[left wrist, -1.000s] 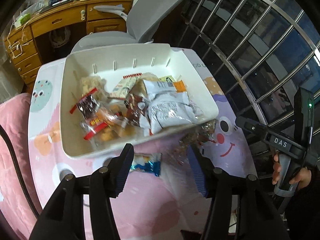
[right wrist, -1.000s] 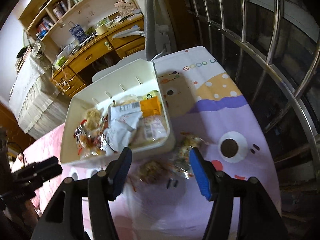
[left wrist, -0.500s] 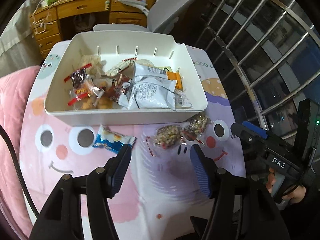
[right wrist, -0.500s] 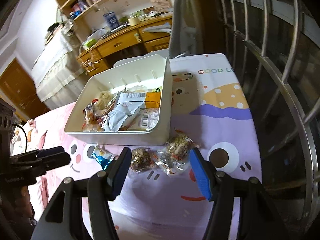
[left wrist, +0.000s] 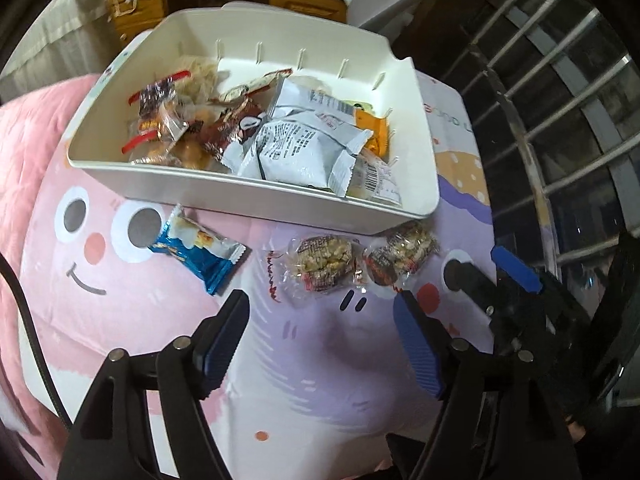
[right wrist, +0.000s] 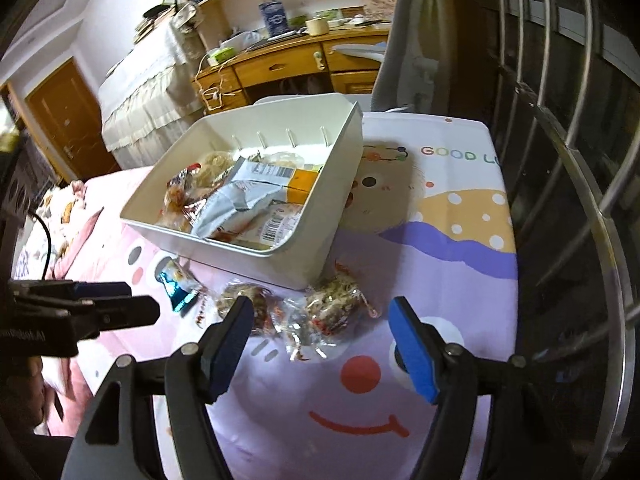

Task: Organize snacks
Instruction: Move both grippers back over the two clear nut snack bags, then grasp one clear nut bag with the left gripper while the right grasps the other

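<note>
A white bin (left wrist: 280, 200) (right wrist: 316, 240) holds several snack packets on the cartoon tablecloth. In front of it lie a blue packet (left wrist: 198, 254) (right wrist: 178, 284) and two clear-wrapped oat bars (left wrist: 324, 262) (left wrist: 400, 252), also in the right wrist view (right wrist: 248, 304) (right wrist: 334, 306). My left gripper (left wrist: 322, 340) is open and empty, just short of the left oat bar. My right gripper (right wrist: 320, 340) is open and empty, just short of both bars; it also shows at the right of the left wrist view (left wrist: 496, 276).
A grey office chair (right wrist: 416, 40) and a wooden desk (right wrist: 296, 68) stand behind the table. A metal window grille (right wrist: 560, 120) runs along the right side. A pink bed cover (left wrist: 32, 140) lies to the left. The left gripper (right wrist: 104, 304) shows at the right wrist view's left.
Both grippers have drawn back from the bin and dropped lower toward the table. The three loose packets, earlier partly hidden under the bin's edge, now lie in full view before the fingers.
</note>
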A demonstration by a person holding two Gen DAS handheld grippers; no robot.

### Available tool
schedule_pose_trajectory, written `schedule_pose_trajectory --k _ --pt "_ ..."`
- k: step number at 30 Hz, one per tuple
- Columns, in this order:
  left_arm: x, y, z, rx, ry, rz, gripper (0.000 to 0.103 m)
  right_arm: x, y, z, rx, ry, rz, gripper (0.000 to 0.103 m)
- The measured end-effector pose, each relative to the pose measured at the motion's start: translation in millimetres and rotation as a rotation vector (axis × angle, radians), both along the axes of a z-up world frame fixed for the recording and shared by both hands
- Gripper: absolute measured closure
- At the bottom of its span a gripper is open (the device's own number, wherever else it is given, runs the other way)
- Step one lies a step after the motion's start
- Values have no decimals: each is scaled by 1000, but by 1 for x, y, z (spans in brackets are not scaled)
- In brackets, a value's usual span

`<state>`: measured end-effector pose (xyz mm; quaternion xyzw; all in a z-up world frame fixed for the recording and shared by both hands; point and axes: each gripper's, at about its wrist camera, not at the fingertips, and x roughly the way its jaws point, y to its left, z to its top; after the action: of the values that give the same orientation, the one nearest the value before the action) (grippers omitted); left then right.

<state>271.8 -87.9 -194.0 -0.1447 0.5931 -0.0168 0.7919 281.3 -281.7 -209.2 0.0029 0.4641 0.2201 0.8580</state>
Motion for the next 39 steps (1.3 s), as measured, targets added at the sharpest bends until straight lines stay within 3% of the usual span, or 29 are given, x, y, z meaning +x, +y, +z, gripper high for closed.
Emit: schedule_pose_trajectory --k 7,17,26,36,39 --pt "18 -9 -26 22 27 90 21 9 5 -26 -62 -71 93 32" --pt "38 -11 -71 21 95 198 21 18 19 -63 -116 -73 231 32" --pt "42 -12 -92 11 102 234 19 21 31 -83 -130 -75 301 32" --pt "41 -13 -110 -16 79 248 12 16 33 -84 -117 -111 319 32" --pt "44 -23 -113 41 69 203 12 14 33 -84 -123 -117 304 41"
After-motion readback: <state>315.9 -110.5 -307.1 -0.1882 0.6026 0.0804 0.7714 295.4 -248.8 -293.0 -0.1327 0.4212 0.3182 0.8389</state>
